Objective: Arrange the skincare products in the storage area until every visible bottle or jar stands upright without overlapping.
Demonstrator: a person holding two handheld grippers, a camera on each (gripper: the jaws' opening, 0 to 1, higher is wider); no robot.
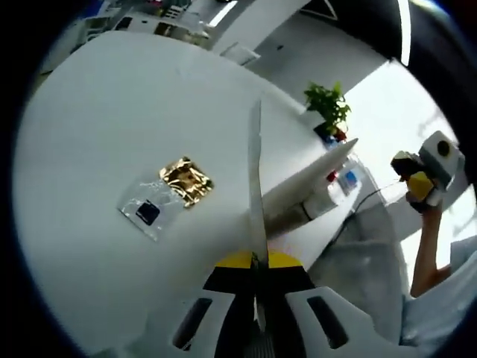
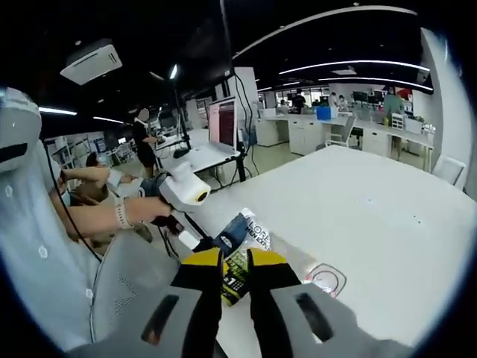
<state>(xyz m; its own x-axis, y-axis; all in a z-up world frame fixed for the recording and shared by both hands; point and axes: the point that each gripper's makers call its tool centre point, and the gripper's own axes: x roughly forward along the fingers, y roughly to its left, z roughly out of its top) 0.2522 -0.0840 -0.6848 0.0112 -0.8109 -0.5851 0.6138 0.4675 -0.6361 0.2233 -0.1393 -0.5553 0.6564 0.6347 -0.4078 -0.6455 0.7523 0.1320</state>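
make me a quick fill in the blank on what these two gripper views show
1. The crumpled sachet on the white table is ____ coloured.
2. Beyond the table's far edge stands a small ____ plant.
3. The left gripper has its jaws ____.
4. The right gripper has yellow tips over a ____ table.

Missing words: gold; green; shut; white

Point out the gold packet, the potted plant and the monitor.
gold packet (image 1: 186, 180), left gripper view, middle of the crinkled foil.
potted plant (image 1: 329, 106), left gripper view, its green leaves.
monitor (image 2: 222, 124), right gripper view, centre of the lit screen.
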